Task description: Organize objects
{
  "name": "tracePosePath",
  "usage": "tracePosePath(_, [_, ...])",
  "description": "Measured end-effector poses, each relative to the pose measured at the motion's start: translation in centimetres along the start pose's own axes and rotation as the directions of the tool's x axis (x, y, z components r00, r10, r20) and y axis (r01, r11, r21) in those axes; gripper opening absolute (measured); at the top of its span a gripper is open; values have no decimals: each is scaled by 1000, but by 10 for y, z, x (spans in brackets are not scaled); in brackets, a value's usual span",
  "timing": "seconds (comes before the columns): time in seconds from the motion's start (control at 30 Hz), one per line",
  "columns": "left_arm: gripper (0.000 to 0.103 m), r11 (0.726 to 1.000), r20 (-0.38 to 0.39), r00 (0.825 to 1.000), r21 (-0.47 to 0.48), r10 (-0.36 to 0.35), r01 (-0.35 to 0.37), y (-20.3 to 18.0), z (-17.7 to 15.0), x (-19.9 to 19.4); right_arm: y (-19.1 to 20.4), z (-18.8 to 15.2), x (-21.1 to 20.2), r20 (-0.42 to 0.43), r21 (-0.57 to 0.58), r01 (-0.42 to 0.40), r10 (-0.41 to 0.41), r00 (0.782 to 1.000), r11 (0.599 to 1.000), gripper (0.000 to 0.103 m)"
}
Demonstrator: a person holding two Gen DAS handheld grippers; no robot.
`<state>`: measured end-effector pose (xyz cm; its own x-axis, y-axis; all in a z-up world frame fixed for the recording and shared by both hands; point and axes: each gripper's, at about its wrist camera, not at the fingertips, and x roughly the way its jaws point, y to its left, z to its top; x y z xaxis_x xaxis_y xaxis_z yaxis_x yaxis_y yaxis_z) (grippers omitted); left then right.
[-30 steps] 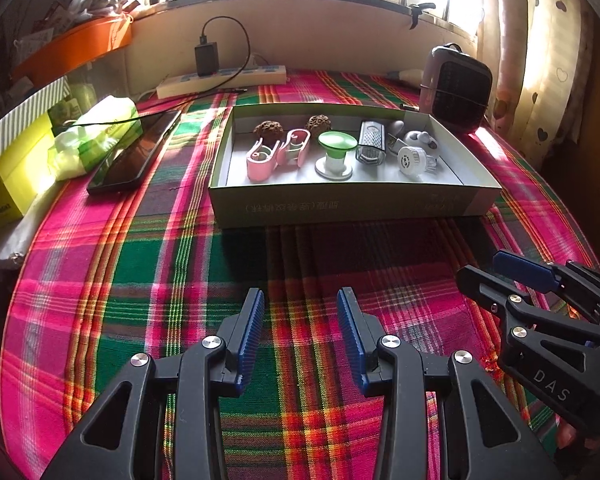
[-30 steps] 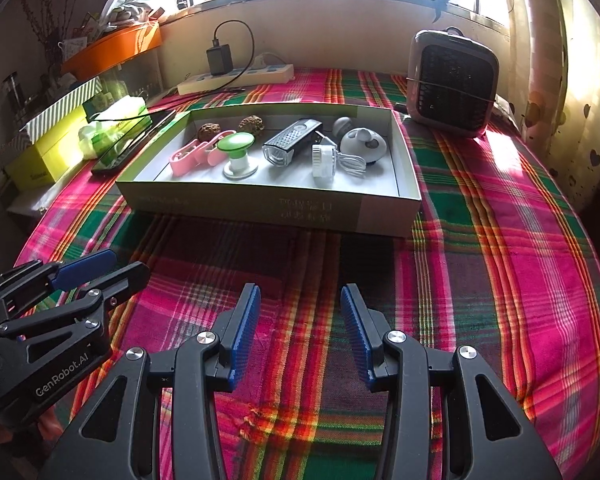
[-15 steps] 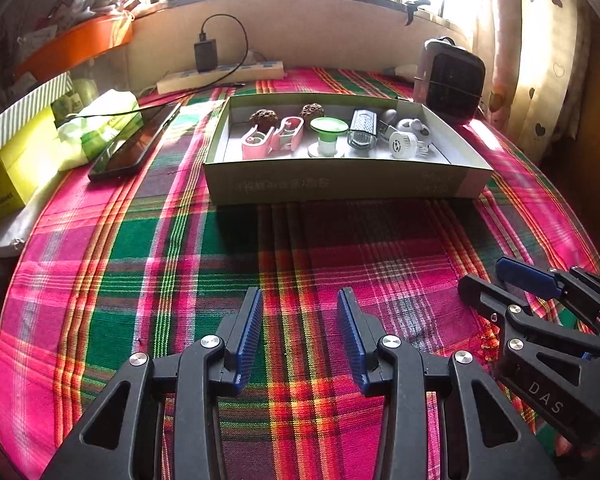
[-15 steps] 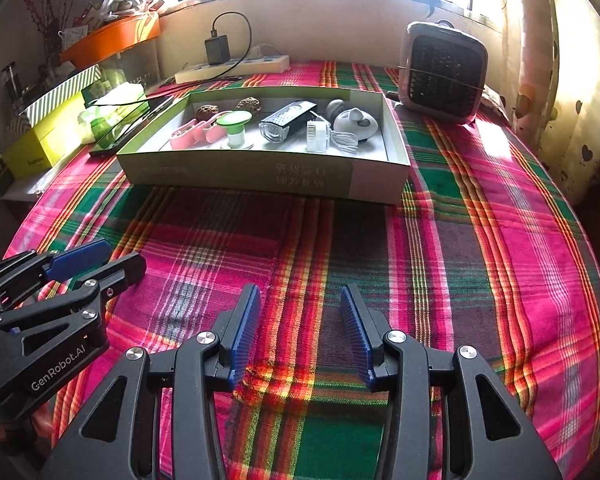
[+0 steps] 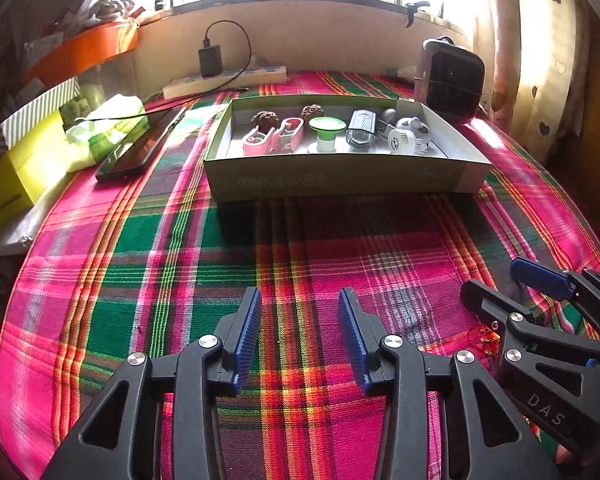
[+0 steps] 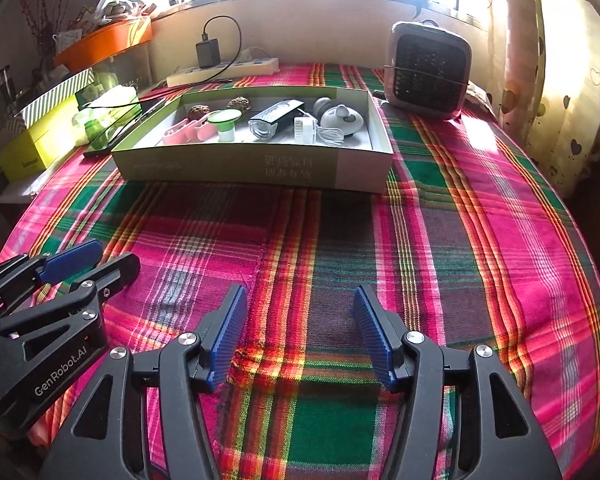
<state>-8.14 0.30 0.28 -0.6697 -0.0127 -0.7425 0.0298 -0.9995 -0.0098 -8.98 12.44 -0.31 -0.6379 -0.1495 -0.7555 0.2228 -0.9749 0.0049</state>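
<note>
Left wrist view: the left gripper (image 5: 300, 320) and right gripper (image 6: 300, 316) hover over the plaid cloth (image 5: 340, 248), jaws just widened, nothing between them — the cardboard tray (image 5: 340, 178) beyond holds perhaps clips and a grater.

Plaid cloth (image 5: 204, 248) across the whole surface. Upper left: yellow box (image 5: 16, 176), green-printed packet (image 5: 100, 128), dark phone (image 5: 140, 146) beside it. Top centre: power strip (image 5: 228, 80) carrying black charger (image 5: 211, 60). Upper right: small heater (image 6: 426, 70), heart-print curtain (image 6: 560, 92).
</note>
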Motion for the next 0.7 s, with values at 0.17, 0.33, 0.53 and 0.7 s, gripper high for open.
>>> tracePosePath(0.17, [38, 1000, 0, 1000, -1, -1, 1, 0, 0, 0, 1, 0, 0, -1, -4, -2, 2, 1000, 1000, 59])
tracePosePath(0.33, [38, 1000, 0, 1000, 0, 0, 0, 0, 0, 0, 2, 0, 0, -2, -5, -2, 2, 1000, 1000, 60])
tracePosePath(0.53, [38, 1000, 0, 1000, -1, 0, 0, 0, 0, 0, 2, 0, 0, -2, -5, -1, 1, 1000, 1000, 60])
tracePosePath(0.7, [38, 1000, 0, 1000, 0, 0, 0, 0, 0, 0, 2, -1, 0, -2, -5, -1, 1, 1000, 1000, 60])
